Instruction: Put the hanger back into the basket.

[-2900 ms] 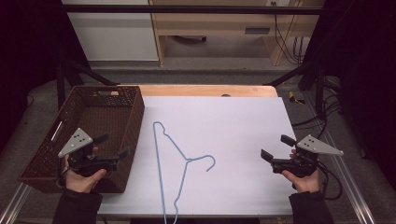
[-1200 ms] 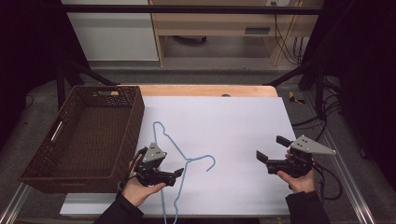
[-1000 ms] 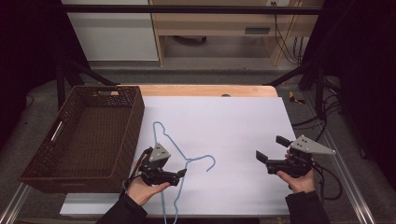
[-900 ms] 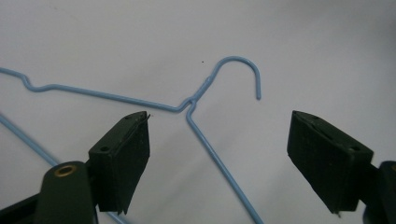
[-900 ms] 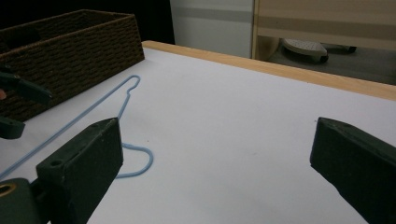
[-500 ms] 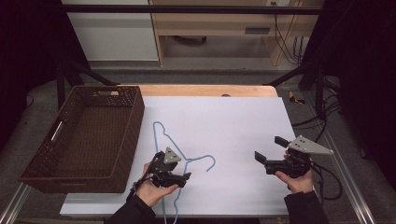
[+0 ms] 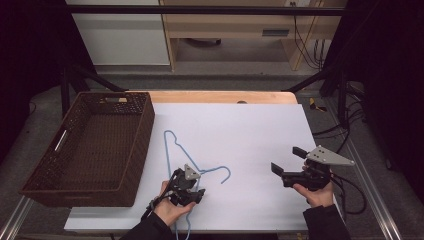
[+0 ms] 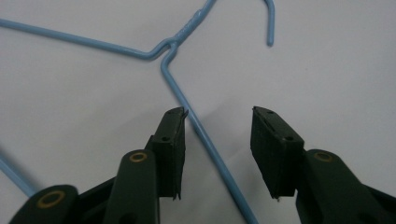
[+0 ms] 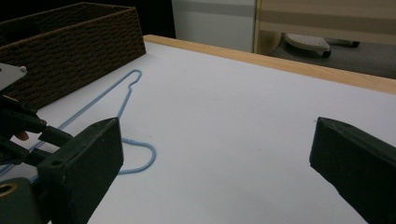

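- progress: grasp stage, not yet complete. left gripper (image 8: pixel 217 149) is lowered over the blue wire hanger (image 7: pixel 175 150), just below the twisted neck where the two shoulders meet.
- left gripper state: jaws have just been closing, with one shoulder wire of the hanger between them. in the left gripper view the wire runs close beside one pad, and a clear gap remains to the other pad, so the gripper stands partly open and grips nothing.
- hanger location: flat on the white counter (image 7: pixel 250 130), just beside the basket (image 7: pixel 87 150) on its open-counter side. the hook points away from the basket; the lower end of the hanger passes under the left hand (image 7: pixel 170 210) toward the near edge of the counter.
- right gripper (image 7: pixel 287 167) state: jaws wide open, empty, well apart from the hanger, on the side of the hanger away from the basket.
- remaining work, as a judgement: finish closing on the wire, lift the hanger, then move it, probably into the basket. no lift is visible yet.
- basket condition: nothing visible inside.
- count: one hanger, one basket, two grippers, one counter.
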A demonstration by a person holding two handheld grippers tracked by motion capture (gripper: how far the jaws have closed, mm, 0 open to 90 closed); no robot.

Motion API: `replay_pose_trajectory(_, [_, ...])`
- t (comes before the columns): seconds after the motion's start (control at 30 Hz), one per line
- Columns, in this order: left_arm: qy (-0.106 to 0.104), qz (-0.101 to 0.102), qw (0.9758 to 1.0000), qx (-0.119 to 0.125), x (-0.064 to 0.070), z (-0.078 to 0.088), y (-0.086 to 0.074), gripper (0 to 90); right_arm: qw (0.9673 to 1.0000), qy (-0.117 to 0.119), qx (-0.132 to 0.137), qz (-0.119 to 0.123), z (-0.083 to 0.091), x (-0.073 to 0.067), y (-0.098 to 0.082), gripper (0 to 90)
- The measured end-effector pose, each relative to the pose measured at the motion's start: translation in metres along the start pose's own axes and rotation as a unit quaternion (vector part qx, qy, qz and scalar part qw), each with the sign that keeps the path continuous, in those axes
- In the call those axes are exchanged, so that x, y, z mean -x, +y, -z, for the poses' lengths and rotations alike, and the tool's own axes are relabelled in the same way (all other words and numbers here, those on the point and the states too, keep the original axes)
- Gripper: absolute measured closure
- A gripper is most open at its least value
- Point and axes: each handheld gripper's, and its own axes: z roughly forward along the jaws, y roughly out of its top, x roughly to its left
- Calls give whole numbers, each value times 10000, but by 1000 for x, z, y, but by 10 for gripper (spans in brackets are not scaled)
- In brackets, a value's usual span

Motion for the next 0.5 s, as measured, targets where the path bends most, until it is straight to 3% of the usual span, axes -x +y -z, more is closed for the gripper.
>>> replay_pose_trajectory(0.23, [50,74,9999,-141,4,-5,-2,652,10000,29,-69,20,-4,-3,-2,34])
replay_pose_trajectory(0.5, [331,213,9990,-220,10,-6,0,695,10000,43,-81,19,-5,-3,-2,34])
